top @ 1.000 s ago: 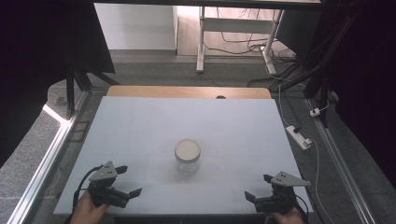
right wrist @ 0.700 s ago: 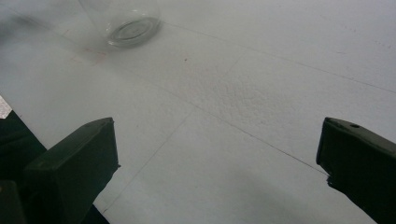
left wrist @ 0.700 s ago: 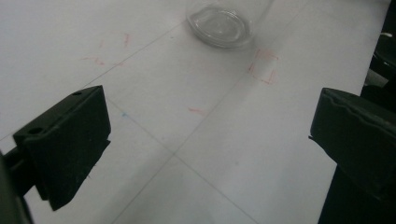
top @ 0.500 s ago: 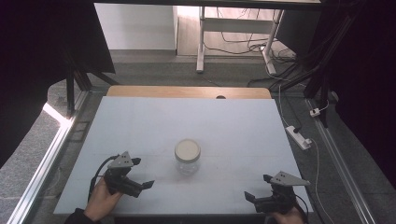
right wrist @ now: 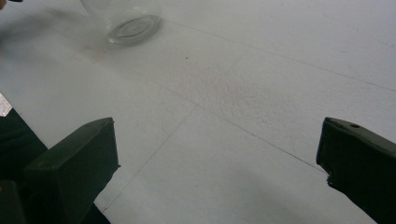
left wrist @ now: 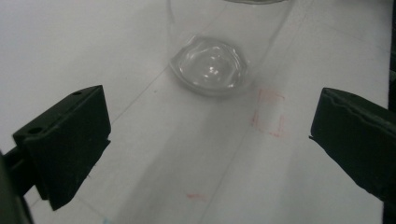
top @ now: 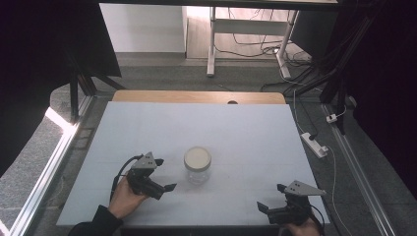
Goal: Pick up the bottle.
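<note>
Standing upright near the middle of the white table [top: 246, 132] is one clear glass jar [top: 197, 165] with a pale lid. One left gripper [top: 164, 181], jaws spread wide, is sitting just beside it, not touching. One right gripper [top: 269, 205], also released, is resting well apart at the near edge.

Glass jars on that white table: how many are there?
1. The glass jar, with a cream lid, stands near the middle of the table's front half, just right of the left tool. Nothing on the table could hide another.
</note>
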